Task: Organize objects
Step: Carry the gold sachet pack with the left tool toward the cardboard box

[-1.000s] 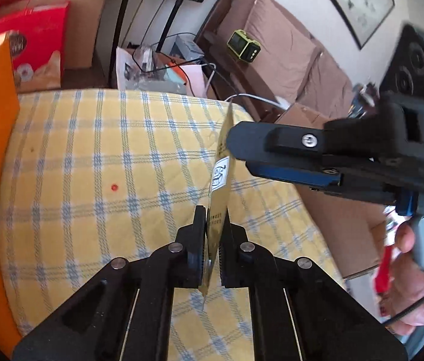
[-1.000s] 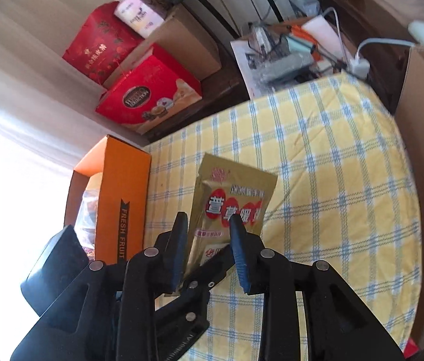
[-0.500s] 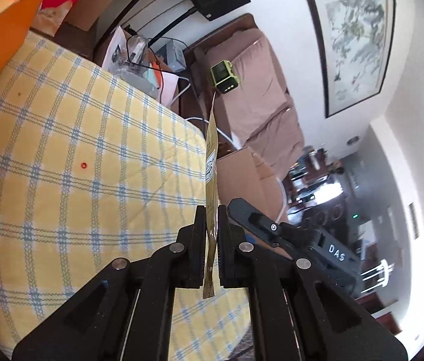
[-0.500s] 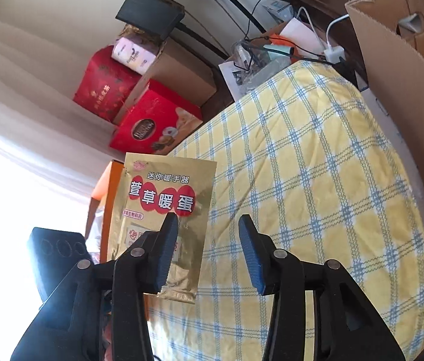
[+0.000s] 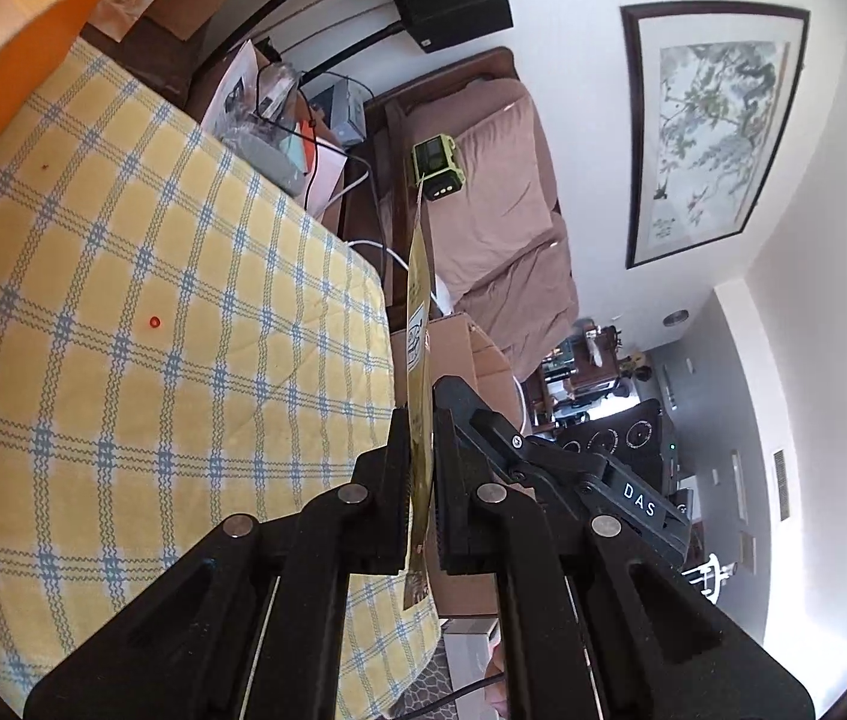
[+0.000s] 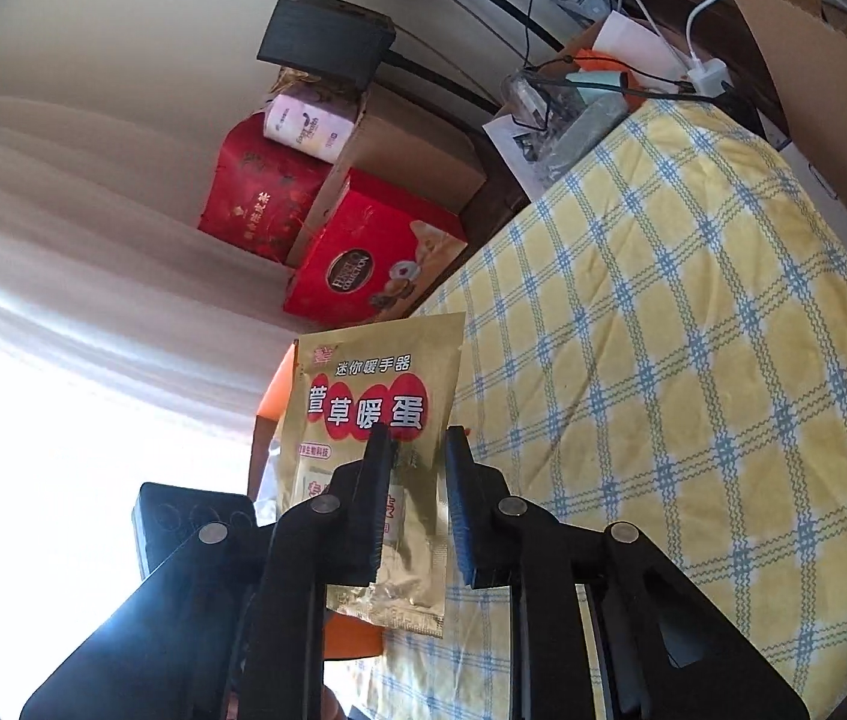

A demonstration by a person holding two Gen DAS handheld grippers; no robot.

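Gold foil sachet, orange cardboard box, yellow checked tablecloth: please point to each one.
gold foil sachet (image 6: 363,402), right wrist view, printed front.
orange cardboard box (image 5: 33,30), left wrist view, side wall.
yellow checked tablecloth (image 6: 693,330), right wrist view, bare middle.

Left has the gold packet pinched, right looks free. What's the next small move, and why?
Probably swing the left gripper toward the orange box and let go there. The gold packet hangs edge-on above the checked cloth, pinched only by the left; the right gripper is open, so no handover is pending.
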